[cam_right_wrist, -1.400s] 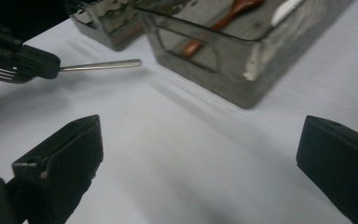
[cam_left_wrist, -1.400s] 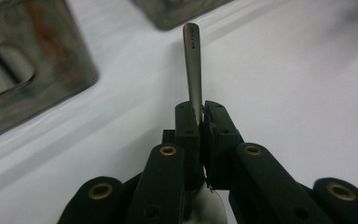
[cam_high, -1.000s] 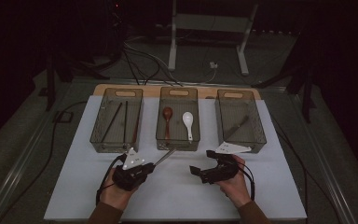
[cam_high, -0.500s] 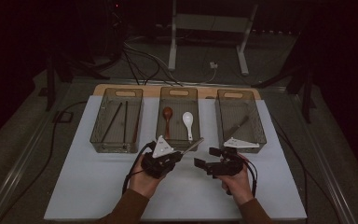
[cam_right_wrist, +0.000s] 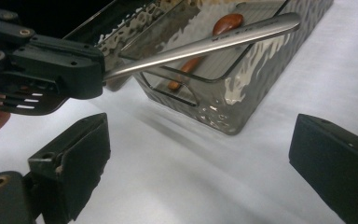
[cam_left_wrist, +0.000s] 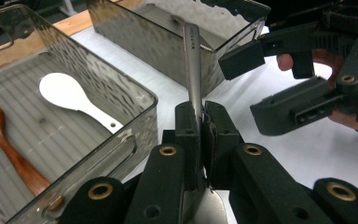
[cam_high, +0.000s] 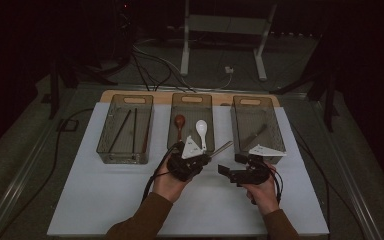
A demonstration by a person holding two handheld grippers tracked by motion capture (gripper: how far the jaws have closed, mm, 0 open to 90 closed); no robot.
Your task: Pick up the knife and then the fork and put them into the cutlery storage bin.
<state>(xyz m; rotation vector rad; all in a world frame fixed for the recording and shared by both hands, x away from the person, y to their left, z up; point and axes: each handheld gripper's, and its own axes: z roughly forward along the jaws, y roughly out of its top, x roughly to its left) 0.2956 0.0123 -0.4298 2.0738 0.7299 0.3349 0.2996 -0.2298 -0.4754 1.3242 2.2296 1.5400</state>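
Brushed-metal utensil handle (cam_left_wrist: pixel 193 60), long and slim, is clamped between the closed jaws of the left tongs (cam_left_wrist: pixel 201 122) and held above the white worktop (cam_high: pixel 105 200), just in front of the middle clear plastic bin (cam_high: pixel 192 102). Right tongs (cam_right_wrist: pixel 200 163) stand wide open and empty beside it, near the handle's free end.

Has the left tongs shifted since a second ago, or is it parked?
Yes. The left tongs, shut on the metal utensil, has moved right and away from the person, now at the middle bin front edge.
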